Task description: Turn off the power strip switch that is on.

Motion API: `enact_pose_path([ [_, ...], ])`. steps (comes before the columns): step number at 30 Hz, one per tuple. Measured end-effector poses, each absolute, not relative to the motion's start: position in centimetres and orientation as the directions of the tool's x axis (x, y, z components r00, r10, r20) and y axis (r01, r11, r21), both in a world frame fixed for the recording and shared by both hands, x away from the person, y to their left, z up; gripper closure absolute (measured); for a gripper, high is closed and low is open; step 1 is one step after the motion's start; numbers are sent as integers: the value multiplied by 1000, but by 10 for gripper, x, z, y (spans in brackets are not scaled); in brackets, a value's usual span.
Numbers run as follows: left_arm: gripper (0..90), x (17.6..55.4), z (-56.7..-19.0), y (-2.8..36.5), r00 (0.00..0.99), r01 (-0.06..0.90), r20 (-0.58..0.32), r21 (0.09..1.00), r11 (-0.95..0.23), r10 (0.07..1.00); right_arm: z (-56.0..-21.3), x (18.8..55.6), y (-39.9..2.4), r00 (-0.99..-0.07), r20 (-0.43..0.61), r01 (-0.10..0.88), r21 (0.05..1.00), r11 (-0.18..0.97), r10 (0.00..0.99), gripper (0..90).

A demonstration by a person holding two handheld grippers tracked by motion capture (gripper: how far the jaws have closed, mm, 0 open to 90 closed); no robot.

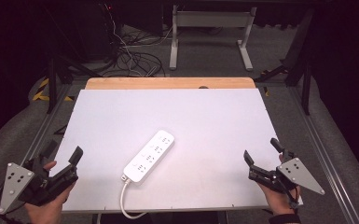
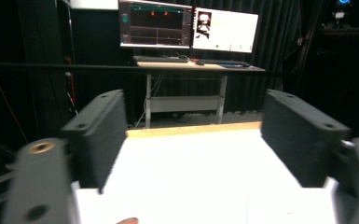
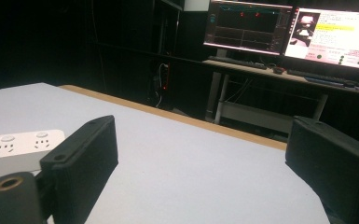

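A: Claws, status?
B: I see the left claw [image 1: 64,161] at the counter's [image 1: 214,121] near-left corner, jaws apart, gripping nothing. The right claw [image 1: 262,153] sits near the right edge, jaws likewise apart.
A: Between them?
B: A white power strip [image 1: 149,156] lying diagonally, its cord [image 1: 123,200] trailing off the near edge.

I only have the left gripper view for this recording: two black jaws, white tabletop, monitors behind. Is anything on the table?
Observer: Yes. A white plastic power strip lies diagonally near the middle of the white table.
Operator: Is it plugged in?
Observer: Cannot tell; its white cable runs off the near table edge.
Operator: Where is the other gripper?
Observer: The right gripper is at the table's right edge, jaws apart, holding nothing.
Operator: And mine?
Observer: The left gripper sits at the near left corner, open, clear of the strip.
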State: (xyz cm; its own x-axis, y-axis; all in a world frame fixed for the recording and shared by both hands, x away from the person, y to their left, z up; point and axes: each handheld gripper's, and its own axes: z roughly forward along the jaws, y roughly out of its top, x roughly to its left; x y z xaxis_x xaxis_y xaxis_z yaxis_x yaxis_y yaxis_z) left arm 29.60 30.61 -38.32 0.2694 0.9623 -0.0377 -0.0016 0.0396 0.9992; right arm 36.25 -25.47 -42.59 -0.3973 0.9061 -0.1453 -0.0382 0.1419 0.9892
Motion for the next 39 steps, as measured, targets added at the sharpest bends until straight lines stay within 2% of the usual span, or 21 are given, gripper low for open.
enact_pose_path([
  [5, 132, 296, -385, 306, 254, -22, -26, 999, 33, 967, -426, 363, -256, -395, -144, -39, 989, 140, 907, 96],
  [39, 134, 300, -388, 304, 223, 18, -22, 1000, 18, 975, -425, 363, -253, -399, -154, -42, 988, 149, 904, 96],
])
